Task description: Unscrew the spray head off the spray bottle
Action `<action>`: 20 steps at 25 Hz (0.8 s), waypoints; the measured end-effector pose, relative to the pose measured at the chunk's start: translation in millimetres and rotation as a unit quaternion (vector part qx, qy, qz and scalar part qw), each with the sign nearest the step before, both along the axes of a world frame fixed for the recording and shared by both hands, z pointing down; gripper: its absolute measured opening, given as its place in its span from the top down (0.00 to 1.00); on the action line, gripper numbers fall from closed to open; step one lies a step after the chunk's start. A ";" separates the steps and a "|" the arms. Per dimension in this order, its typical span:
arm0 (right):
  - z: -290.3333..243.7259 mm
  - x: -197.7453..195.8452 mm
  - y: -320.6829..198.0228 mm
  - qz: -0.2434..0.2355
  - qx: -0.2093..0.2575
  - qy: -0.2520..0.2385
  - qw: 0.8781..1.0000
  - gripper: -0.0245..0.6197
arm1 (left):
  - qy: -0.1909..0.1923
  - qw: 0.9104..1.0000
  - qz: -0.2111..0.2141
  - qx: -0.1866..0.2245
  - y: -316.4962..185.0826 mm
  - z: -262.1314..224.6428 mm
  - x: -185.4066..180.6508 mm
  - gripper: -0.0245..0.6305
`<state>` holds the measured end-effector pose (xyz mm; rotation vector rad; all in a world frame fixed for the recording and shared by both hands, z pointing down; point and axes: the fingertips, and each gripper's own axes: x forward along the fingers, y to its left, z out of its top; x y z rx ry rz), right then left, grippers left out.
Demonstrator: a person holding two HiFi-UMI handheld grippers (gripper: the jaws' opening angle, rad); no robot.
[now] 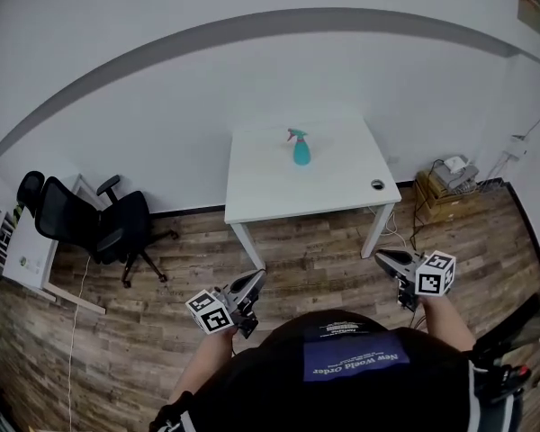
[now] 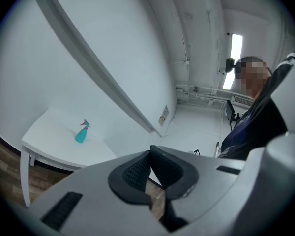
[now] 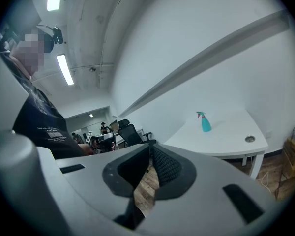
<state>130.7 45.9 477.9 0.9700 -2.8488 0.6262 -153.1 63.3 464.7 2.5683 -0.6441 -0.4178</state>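
Jaws on both grippers are pressed fully together with nothing between them: the left gripper (image 2: 150,155) and the right gripper (image 3: 151,150) are each held low and close in front of the person, above the wooden floor (image 1: 297,241) and well apart from the table (image 1: 279,196). That small white table stands against the far white wall (image 1: 207,88), which carries a grey band (image 1: 162,48) running across it. The teal spray bottle (image 1: 301,154) stands upright on the far middle of the tabletop, its spray head (image 1: 296,135) screwed on, with bare white surface all around it. A round cable hole (image 1: 377,184) sits near the table's near right corner. A black office chair (image 1: 99,223) stands on the floor to the left, beside the edge of another white desk (image 1: 27,250). To the right of the table, a cardboard box (image 1: 441,196) rests on the floor by the wall.
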 end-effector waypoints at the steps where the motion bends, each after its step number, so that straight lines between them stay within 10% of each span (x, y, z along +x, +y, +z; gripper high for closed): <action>1: 0.6 -10.0 -5.8 -0.001 0.000 0.000 1.000 0.96 | 0.002 1.000 -0.001 -0.001 -5.5 -0.6 -10.2 0.96; 12: -1.6 -99.3 -56.5 -0.025 -0.003 0.012 1.000 0.96 | 0.012 0.999 -0.030 -0.016 -44.3 14.1 -102.9 0.96; 20: 9.5 -99.4 -100.0 -0.044 -0.014 0.003 0.999 0.96 | 0.010 0.998 -0.049 -0.032 -75.2 24.2 -100.8 0.96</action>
